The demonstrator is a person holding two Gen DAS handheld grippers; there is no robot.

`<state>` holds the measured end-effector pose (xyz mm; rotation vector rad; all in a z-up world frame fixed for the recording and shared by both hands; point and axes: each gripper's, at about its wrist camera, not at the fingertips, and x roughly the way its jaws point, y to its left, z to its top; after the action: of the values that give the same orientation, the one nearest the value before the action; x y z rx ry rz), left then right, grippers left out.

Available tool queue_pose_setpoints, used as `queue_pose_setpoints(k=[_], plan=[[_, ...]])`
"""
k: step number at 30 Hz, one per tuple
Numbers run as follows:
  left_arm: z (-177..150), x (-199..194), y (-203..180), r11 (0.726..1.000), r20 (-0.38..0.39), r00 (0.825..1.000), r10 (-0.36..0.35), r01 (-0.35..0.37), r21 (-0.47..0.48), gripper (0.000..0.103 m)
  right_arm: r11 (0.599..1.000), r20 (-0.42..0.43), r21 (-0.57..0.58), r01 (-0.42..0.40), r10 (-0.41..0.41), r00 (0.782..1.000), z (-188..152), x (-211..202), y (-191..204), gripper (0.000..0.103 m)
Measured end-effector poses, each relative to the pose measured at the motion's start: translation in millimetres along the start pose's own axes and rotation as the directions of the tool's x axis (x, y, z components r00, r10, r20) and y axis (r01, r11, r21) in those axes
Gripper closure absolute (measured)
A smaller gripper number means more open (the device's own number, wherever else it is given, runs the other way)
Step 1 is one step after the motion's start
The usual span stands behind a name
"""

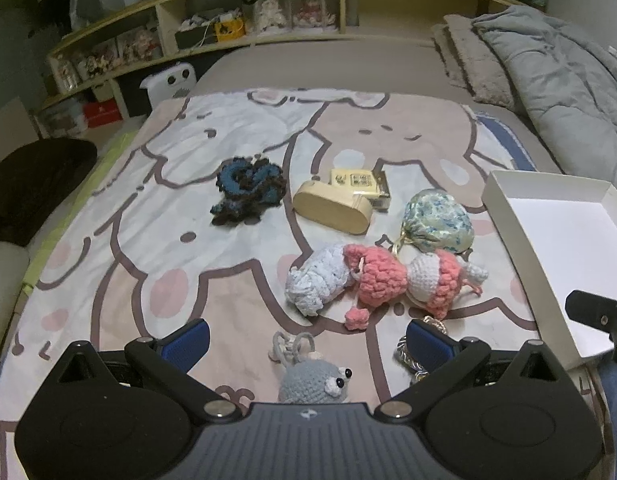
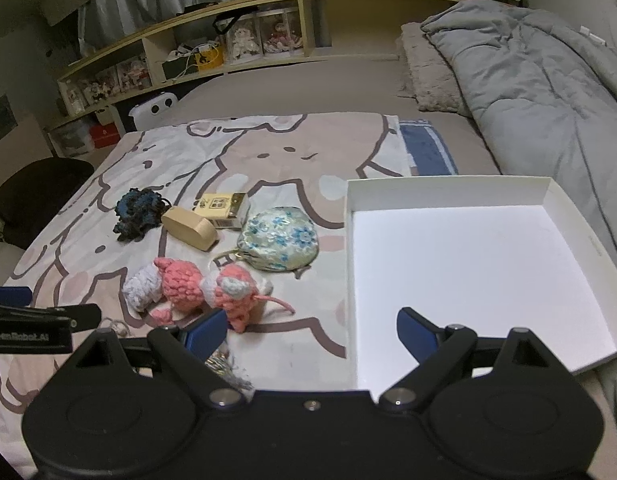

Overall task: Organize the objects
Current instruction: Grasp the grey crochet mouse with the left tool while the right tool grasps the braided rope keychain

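Observation:
My left gripper is open above a grey crochet mouse that lies between its fingers near the front of the bed. Ahead lie a pink crochet doll, a pale blue yarn piece, a floral pouch, a beige oval box, a yellow card box and a dark blue crochet scrunchie. My right gripper is open and empty, over the near left edge of the empty white tray. The pink doll lies just left of it.
A silvery trinket lies under my left gripper's right finger. A grey duvet and a pillow lie at the far right. A wooden shelf with boxed figures runs behind the bed. A dark chair stands on the left.

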<state>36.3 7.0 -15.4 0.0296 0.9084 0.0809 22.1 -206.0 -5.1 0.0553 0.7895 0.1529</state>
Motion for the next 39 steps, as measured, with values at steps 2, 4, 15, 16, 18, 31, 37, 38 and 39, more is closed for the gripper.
queue_pose_setpoints(k=[2, 4, 15, 16, 18, 31, 37, 38, 39], plan=[[-0.9, 6.8, 0.4, 1.000, -0.023, 1.000, 0.007, -0.007, -0.010, 0.000, 1.000, -0.001, -0.010, -0.009, 0.009, 1.000, -0.3, 4.5, 4.7, 0.011], [-3.2, 13.8, -0.1, 1.000, -0.045, 0.999, 0.022, -0.022, -0.016, 0.000, 1.000, 0.001, -0.015, -0.021, 0.021, 1.000, -0.8, 8.6, 9.0, 0.011], [-10.7, 46.4, 3.2, 0.995, -0.163, 0.986, 0.022, -0.037, -0.090, 0.000, 0.993, -0.075, -0.014, -0.117, 0.115, 0.990, -13.4, 42.7, 24.8, 0.018], [-11.3, 49.8, 3.6, 0.995, -0.180, 0.983, 0.020, -0.038, -0.097, 0.000, 0.992, -0.097, -0.006, -0.128, 0.127, 0.987, -14.9, 47.6, 24.8, 0.023], [-13.5, 56.1, 5.5, 0.993, -0.207, 0.978, 0.018, -0.042, -0.113, 0.000, 0.990, -0.129, -0.003, -0.140, 0.138, 0.982, -19.3, 56.3, 25.9, 0.028], [-22.0, 76.7, 19.0, 0.967, -0.268, 0.963, 0.009, -0.077, -0.243, 0.002, 0.977, -0.239, 0.001, -0.211, 0.206, 0.949, -34.3, 94.7, 42.4, 0.035], [-24.1, 85.1, 26.5, 0.946, -0.289, 0.955, -0.067, -0.031, -0.323, 0.015, 0.971, -0.271, 0.018, -0.239, 0.235, 0.933, -36.4, 107.1, 50.5, 0.041], [-25.1, 86.8, 26.6, 0.944, -0.297, 0.952, -0.074, -0.029, -0.328, 0.017, 0.971, -0.274, 0.014, -0.240, 0.234, 0.933, -36.7, 108.6, 51.9, 0.042], [-25.5, 87.5, 25.9, 0.945, -0.302, 0.950, -0.073, -0.031, -0.326, 0.018, 0.970, -0.277, 0.009, -0.242, 0.235, 0.932, -36.7, 109.2, 52.9, 0.044]])
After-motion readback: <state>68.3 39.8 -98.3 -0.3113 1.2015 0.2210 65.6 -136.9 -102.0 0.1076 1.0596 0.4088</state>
